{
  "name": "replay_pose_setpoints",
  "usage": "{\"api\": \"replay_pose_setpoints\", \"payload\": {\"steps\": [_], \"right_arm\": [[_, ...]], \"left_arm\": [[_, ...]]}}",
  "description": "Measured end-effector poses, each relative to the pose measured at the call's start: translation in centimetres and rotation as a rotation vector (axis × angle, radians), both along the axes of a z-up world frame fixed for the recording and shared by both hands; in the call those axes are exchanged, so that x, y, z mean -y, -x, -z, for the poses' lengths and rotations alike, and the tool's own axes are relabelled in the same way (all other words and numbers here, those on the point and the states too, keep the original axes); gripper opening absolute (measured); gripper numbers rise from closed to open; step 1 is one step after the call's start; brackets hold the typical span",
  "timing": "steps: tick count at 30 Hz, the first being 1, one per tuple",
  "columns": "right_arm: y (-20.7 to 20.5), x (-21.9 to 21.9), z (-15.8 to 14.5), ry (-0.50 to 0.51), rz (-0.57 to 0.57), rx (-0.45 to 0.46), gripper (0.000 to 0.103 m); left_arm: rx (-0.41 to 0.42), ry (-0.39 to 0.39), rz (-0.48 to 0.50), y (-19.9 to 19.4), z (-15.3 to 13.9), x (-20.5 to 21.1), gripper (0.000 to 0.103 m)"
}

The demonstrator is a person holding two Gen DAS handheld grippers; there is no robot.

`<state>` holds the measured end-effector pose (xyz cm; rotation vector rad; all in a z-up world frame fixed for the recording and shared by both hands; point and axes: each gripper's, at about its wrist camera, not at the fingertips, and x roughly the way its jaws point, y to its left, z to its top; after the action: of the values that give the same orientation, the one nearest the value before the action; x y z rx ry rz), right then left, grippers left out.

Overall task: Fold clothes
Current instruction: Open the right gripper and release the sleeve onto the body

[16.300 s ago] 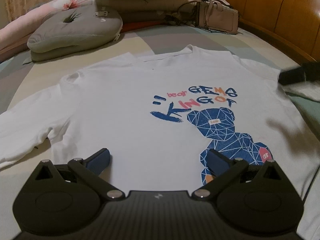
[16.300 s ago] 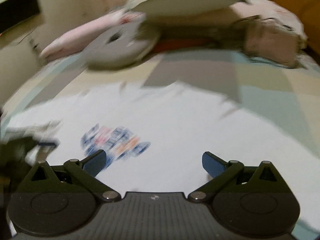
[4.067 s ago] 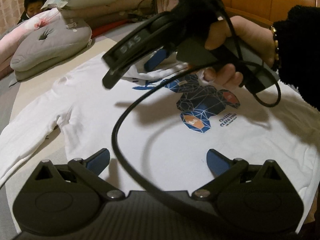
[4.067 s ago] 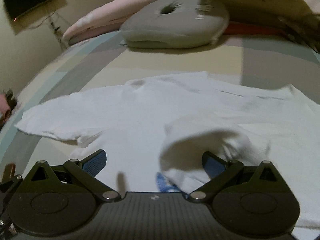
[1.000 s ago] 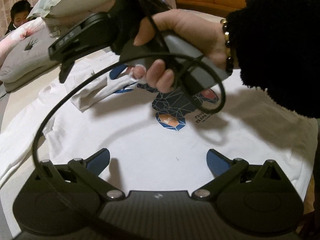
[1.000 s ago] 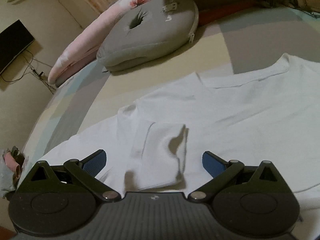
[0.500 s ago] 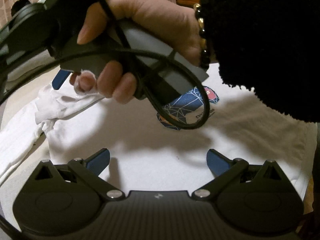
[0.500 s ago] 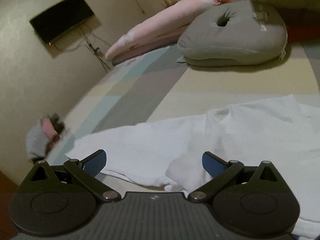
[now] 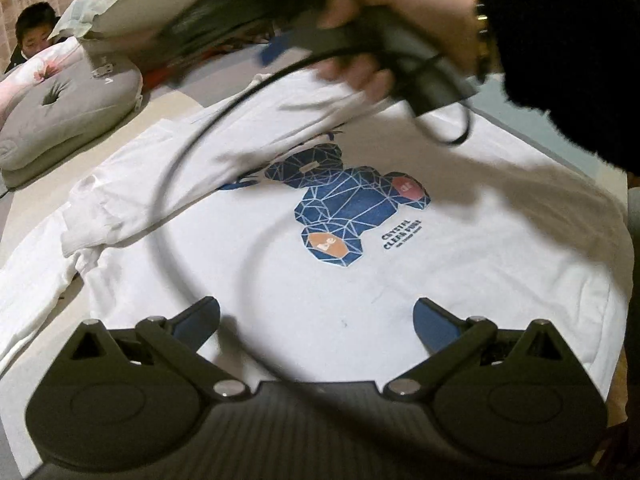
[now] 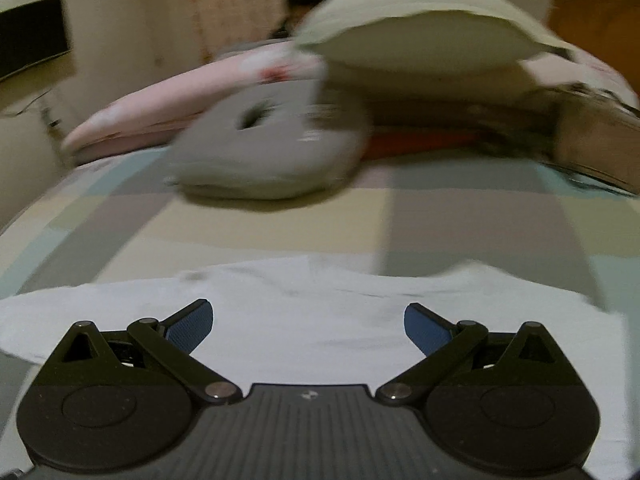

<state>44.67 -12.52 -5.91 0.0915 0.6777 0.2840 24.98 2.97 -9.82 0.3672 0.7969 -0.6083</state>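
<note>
White long-sleeved shirt (image 9: 360,264): soft knit, spread flat on the bed (image 10: 280,224), filling the centre of the left wrist view; faceted blue bear print (image 9: 344,208) faces up. One sleeve (image 9: 208,168) lies folded across the chest toward the left of the frame.

Left gripper (image 9: 316,320): lower centre, blue-padded fingers spread wide, holding nothing.

Right gripper (image 10: 308,324): fingers wide and empty over the shirt's upper edge. In the left wrist view it is blurred at upper centre, held by a hand (image 9: 400,28) in a fuzzy black sleeve (image 9: 572,52); its black cable (image 9: 172,184) loops across the shirt, partly blocking the sight.

Surroundings: grey dimpled cushion (image 9: 60,112), upper left; pale pillow (image 10: 420,36); pink floral quilt (image 10: 180,100); checked bedsheet.
</note>
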Motion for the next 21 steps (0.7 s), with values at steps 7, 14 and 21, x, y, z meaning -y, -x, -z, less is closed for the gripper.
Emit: {"api": "replay_pose_setpoints", "payload": {"steps": [7, 14, 21], "right_arm": [[2.4, 10.7, -0.9, 0.014, 0.199, 0.023, 0.103], [6.4, 15.9, 1.0, 0.191, 0.240, -0.026, 0.103], [8.7, 15.2, 5.7, 0.361, 0.180, -0.103, 0.103]], "left_arm": [[-0.006, -0.003, 0.014, -1.2, 0.5, 0.9, 0.102], [0.000, 0.004, -0.012, -2.7, 0.7, 1.8, 0.102], [-0.001, 0.014, -0.028, -3.7, 0.8, 2.5, 0.102]]}}
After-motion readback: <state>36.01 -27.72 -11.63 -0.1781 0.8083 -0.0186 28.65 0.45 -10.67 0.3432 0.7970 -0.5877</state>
